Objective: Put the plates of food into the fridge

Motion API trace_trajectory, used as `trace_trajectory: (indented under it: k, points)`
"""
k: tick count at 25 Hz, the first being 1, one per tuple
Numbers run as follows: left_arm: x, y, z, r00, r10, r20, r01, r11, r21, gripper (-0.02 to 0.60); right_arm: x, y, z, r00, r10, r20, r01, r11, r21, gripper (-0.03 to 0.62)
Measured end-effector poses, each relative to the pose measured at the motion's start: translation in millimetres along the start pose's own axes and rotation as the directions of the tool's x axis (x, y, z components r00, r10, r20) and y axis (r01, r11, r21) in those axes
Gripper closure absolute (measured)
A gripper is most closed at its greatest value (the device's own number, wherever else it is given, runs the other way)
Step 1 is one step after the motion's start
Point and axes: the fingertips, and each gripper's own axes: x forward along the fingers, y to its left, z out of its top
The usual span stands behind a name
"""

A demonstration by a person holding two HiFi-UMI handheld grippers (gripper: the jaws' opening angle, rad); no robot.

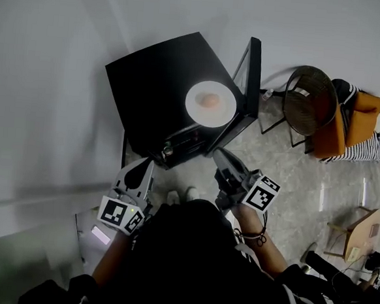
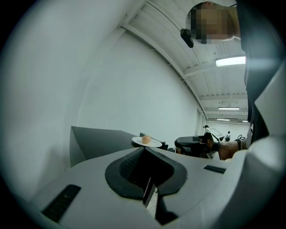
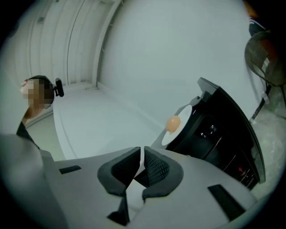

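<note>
My left tool and right tool are clenched empty, and the plate sits on top of the fridge, not inside.

A small black box-shaped fridge stands on the grey marbled tile floor against a white wall. On its flat top, toward the corner beside its open door, lies a round white plate bearing a pale orange ball of food. A chair with a round woven seat and a light wooden stool also stand on the floor.

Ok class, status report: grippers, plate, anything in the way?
Left gripper and right gripper shut, empty. Plate on top of fridge, untouched. Nothing in the way.
</note>
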Motion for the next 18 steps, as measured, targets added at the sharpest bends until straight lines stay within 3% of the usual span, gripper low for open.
trace_trajectory:
  k: [5, 8, 18]
  points:
    - [-2.6, 2.0, 1.0, 1.000, 0.021, -0.003, -0.021, 1.000, 0.002, 0.558, 2.4, -17.2, 10.7, 0.999, -0.014, 0.041, 0.009, 0.993, 0.121, 0.562]
    - [-4.2, 3.7, 2.0, 0.999, 0.032, -0.004, -0.032, 0.999, 0.009, 0.558, 5.4, -28.5, 14.8, 0.998, -0.020, 0.062, 0.007, 0.978, 0.208, 0.474]
    - [-11.8, 10.3, 2.8, 0.996, 0.084, -0.004, -0.084, 0.996, 0.021, 0.557, 17.2, -68.7, 26.1, 0.991, -0.086, 0.101, 0.041, 0.920, 0.389, 0.462]
